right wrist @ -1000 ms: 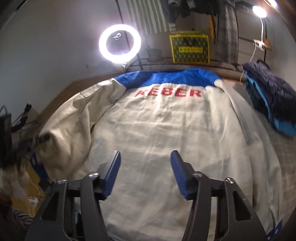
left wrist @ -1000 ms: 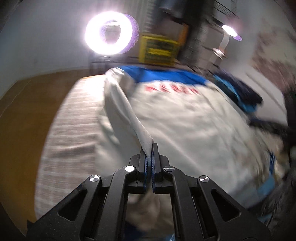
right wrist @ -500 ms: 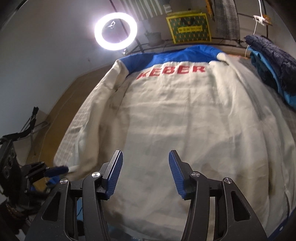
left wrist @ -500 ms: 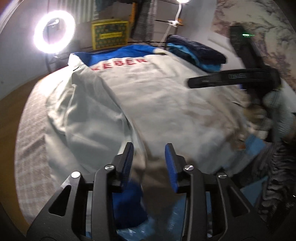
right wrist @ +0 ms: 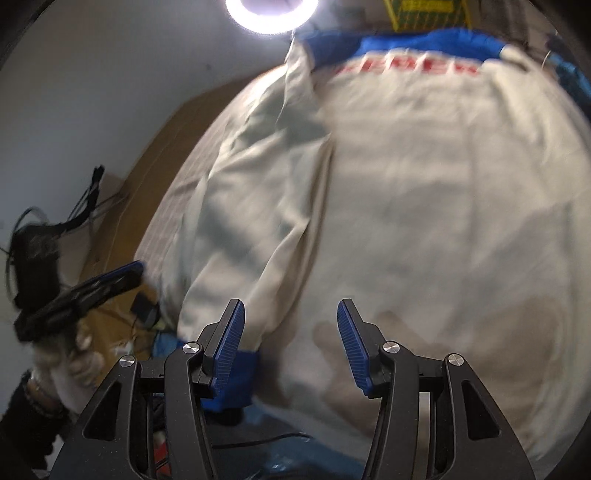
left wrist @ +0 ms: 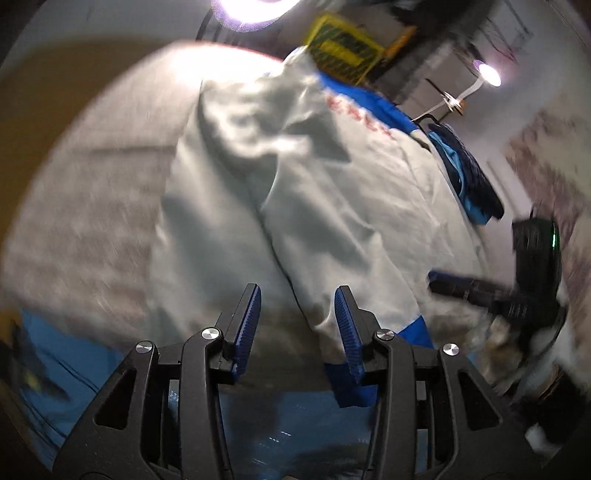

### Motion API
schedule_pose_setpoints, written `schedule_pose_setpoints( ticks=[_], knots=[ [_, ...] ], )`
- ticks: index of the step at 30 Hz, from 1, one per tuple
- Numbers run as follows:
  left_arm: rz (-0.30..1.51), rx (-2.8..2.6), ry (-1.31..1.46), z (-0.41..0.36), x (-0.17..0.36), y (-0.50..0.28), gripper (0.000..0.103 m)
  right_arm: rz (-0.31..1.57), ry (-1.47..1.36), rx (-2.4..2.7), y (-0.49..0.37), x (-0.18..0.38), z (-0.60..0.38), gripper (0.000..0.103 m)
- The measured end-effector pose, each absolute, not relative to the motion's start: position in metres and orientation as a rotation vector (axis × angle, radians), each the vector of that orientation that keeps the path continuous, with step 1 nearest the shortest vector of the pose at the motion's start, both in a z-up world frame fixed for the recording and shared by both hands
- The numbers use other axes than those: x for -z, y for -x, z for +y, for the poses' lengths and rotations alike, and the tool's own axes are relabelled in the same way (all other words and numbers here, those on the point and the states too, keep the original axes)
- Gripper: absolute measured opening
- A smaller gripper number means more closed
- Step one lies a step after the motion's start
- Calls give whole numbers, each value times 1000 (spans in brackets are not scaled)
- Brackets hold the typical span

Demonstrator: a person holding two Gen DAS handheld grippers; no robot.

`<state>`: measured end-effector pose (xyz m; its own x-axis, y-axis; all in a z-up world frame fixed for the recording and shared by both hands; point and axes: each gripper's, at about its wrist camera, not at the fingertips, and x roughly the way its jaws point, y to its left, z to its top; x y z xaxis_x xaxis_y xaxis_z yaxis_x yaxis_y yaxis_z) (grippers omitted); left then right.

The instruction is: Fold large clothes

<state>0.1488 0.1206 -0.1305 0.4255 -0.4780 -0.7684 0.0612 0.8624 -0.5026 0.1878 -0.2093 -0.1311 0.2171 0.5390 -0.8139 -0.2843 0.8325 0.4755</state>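
Observation:
A cream jacket (right wrist: 424,206) with a blue yoke and red letters lies back-up on the bed. Its left sleeve (left wrist: 229,206) lies along the body, ending in a blue cuff (right wrist: 240,373). My left gripper (left wrist: 297,325) hovers over the near hem, its jaws opening. Only loose cloth shows below the gap, and the pads press on nothing. My right gripper (right wrist: 291,339) stands open just above the sleeve's lower end, its left finger (right wrist: 229,339) in front of the cuff. The jacket's right sleeve is hidden.
A checked sheet (left wrist: 85,206) covers the bed left of the jacket, with wooden floor (right wrist: 159,147) beyond. A dark blue garment (left wrist: 472,177) lies at the far right. A ring light (right wrist: 271,14) and a yellow crate (left wrist: 343,44) stand behind. Cables (right wrist: 92,192) trail on the left.
My left gripper has let go of the sleeve and opened; the sleeve now lies flat along the jacket. Both grippers have sunk toward the near hem.

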Motion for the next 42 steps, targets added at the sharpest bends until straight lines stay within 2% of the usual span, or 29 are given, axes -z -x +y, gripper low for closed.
schedule_pose_setpoints(
  ticks=[4, 9, 10, 11, 12, 16, 20, 22, 25, 29, 32, 35, 39, 42],
  knots=[
    [1153, 417, 524, 113, 148, -155, 42, 1327, -352, -640, -180, 146, -208, 52],
    [1212, 467, 580, 95, 165, -167, 40, 1363, -358, -659, -174, 157, -207, 53],
    [1217, 463, 587, 93, 167, -169, 22, 1365, -370, -670, -174, 157, -207, 48],
    [1221, 455, 583, 92, 169, -170, 5, 1376, -402, -699, -175, 158, -207, 24],
    [1220, 449, 579, 93, 169, -171, 5, 1395, -448, -735, -176, 162, -204, 16],
    [1120, 431, 538, 105, 140, -162, 1, 1368, -492, -800, -173, 151, -192, 13],
    [1016, 399, 510, 136, 96, -139, 1, 1330, -570, -922, -167, 125, -164, 4],
    [964, 372, 498, 154, 75, -128, 1, 1279, -567, -998, -161, 106, -144, 4],
    [905, 316, 440, 177, 59, -111, 1, 1206, -382, -1016, -149, 89, -111, 3],
    [1087, 263, 460, 184, 117, -121, 1, 1286, -236, -876, -153, 121, -98, 4],
    [1166, 254, 421, 173, 146, -128, 3, 1329, -243, -827, -156, 136, -104, 4],
    [1150, 235, 291, 160, 147, -128, 3, 1323, -224, -844, -149, 139, -105, 4],
    [1106, 173, 271, 176, 135, -122, 3, 1415, -194, -969, -136, 143, -104, 8],
    [1087, 134, 309, 192, 130, -118, 3, 1386, -147, -989, -127, 133, -111, 9]
  ],
)
